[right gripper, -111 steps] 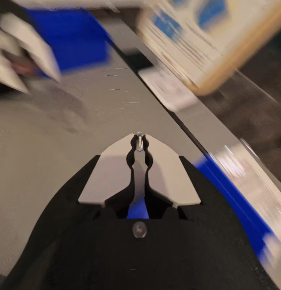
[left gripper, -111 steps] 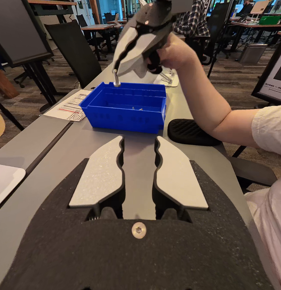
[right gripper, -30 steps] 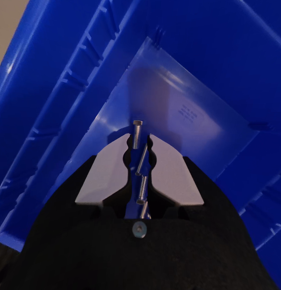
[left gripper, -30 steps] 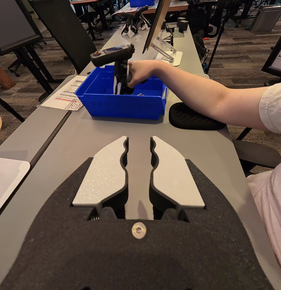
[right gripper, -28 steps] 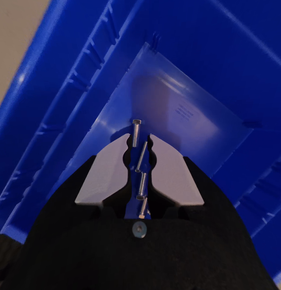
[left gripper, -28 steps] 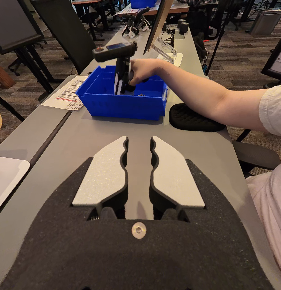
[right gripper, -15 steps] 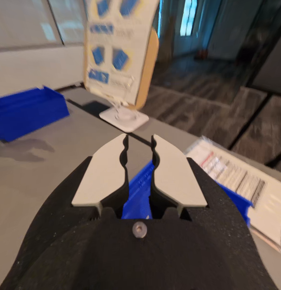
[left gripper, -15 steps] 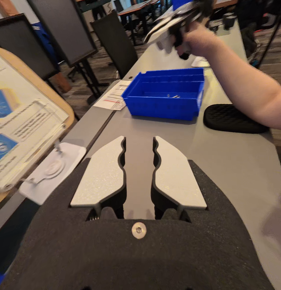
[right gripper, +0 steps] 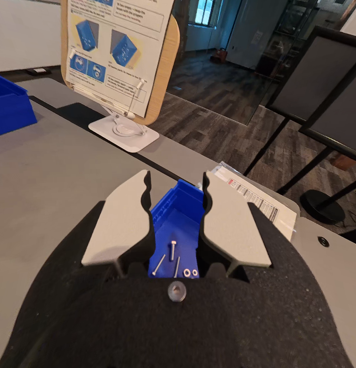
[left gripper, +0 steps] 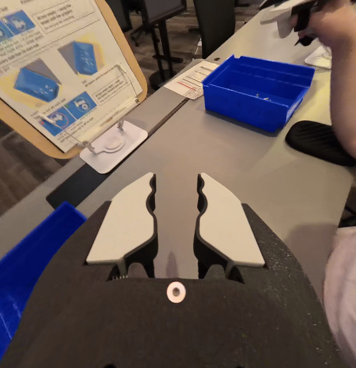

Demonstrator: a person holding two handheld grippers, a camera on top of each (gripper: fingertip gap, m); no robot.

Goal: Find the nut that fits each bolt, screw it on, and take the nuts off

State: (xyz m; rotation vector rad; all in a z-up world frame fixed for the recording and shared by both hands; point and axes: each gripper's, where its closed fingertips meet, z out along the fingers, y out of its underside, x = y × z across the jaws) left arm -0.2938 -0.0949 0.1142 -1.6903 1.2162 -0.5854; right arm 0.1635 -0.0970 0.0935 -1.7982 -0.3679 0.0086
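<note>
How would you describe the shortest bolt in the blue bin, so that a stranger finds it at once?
Start at the blue bin on the grey table, below the right gripper. On its floor lie three bolts and two nuts. The shortest bolt lies farthest from the camera; it is thicker than the two thin long ones and has a hexagonal head.

On my grey tabletop [left gripper: 223,151], an instruction board [left gripper: 59,65] on a white stand [left gripper: 113,145] leans at ten o'clock. A printed sheet [left gripper: 195,83] lies at twelve, and a black padded rest [left gripper: 316,141] sits at two.
</note>
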